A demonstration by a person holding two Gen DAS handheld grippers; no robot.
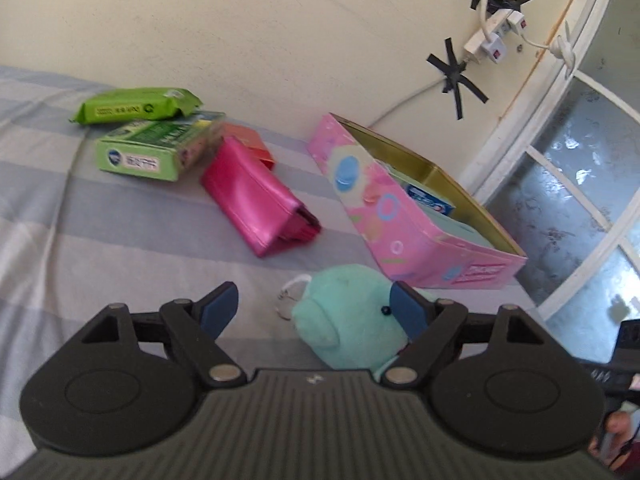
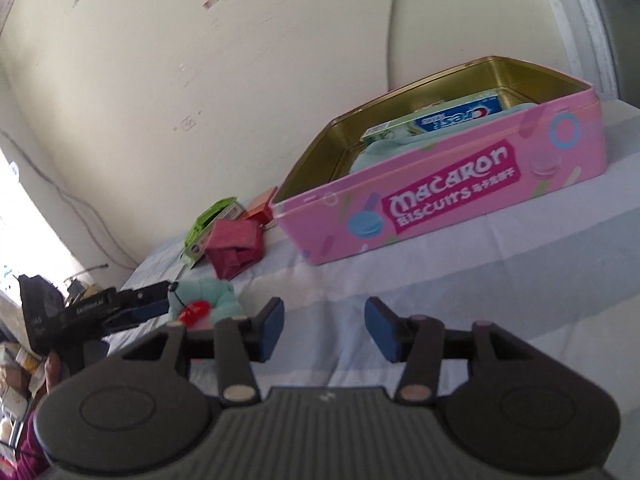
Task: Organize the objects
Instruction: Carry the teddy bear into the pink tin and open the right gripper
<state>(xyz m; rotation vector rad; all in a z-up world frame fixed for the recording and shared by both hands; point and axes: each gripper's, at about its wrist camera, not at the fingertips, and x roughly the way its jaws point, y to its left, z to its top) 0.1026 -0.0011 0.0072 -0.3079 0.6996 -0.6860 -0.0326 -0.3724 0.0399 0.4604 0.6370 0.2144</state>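
A mint green plush toy (image 1: 348, 316) with a keyring lies on the striped bed sheet. My left gripper (image 1: 316, 308) is open around it, its right pad touching the toy's side. The toy (image 2: 208, 300) and the left gripper (image 2: 132, 308) also show in the right wrist view. A pink Macaron Biscuits tin (image 2: 440, 196) stands open, holding a Crest toothpaste box (image 2: 456, 118) and a pale blue item. The tin also shows in the left wrist view (image 1: 384, 208). My right gripper (image 2: 324, 328) is open and empty above the sheet in front of the tin.
A magenta pouch (image 1: 256, 196), an orange box (image 1: 248, 140), a green box (image 1: 156, 148) and a green wipes pack (image 1: 136, 106) lie left of the tin. The wall (image 1: 280, 32) is close behind, with a taped power strip (image 1: 492, 36) and a window (image 1: 580, 184) at right.
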